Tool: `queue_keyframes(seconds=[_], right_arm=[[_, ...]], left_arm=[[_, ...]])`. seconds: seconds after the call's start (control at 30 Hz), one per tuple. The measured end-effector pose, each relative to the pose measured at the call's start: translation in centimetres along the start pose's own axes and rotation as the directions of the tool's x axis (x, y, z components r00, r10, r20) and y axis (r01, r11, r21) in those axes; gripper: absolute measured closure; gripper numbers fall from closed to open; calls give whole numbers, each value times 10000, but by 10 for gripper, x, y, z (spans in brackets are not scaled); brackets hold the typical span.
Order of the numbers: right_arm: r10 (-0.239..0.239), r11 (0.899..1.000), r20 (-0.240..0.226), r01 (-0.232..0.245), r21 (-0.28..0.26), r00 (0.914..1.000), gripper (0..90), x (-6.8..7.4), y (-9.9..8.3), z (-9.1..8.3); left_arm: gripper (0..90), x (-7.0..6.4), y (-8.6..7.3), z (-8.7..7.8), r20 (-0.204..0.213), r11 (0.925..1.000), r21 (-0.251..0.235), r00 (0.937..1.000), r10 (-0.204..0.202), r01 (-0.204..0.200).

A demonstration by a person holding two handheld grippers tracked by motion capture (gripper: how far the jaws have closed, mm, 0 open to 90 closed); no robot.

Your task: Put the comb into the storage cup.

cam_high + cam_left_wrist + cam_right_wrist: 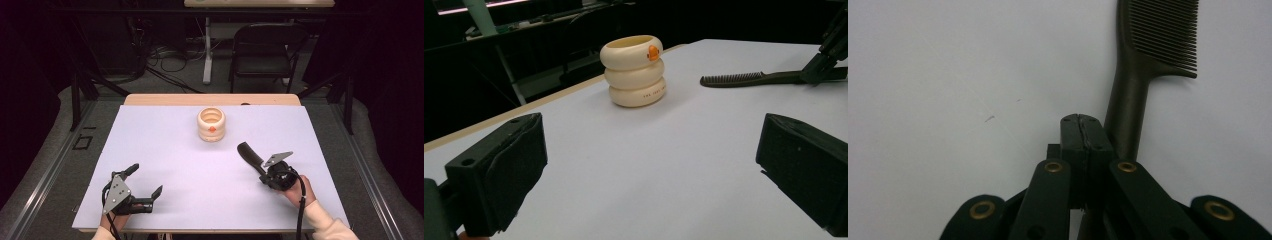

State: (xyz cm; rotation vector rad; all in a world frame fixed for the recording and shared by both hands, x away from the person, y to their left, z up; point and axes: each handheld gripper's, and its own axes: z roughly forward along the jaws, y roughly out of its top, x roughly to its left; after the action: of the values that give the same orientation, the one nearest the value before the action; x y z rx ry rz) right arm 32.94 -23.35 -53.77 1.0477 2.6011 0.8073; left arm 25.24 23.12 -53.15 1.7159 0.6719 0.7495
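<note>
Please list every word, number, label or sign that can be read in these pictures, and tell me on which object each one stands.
Cream ringed holder: one line of small dark print on its lowest ring, beginning "THE"; the rest is too small and blurred to read.
Orange mark on its top ring: a plain patch, no letters legible.
Black comb: no text visible.
White table cover: no text visible.

Black comb [1143, 60] lying flat on the white table, handle beside the right claw [1083, 122]
</note>
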Motion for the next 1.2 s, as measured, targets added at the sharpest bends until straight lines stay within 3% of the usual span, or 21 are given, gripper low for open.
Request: queue_keyframes(seconds=[1.2], right_arm=[[-205, 9998, 560, 200, 85, 9982, 900, -10, 0, 0]], left_arm=[[1, 0, 0, 0, -12, 10000, 14, 10000, 12, -12]])
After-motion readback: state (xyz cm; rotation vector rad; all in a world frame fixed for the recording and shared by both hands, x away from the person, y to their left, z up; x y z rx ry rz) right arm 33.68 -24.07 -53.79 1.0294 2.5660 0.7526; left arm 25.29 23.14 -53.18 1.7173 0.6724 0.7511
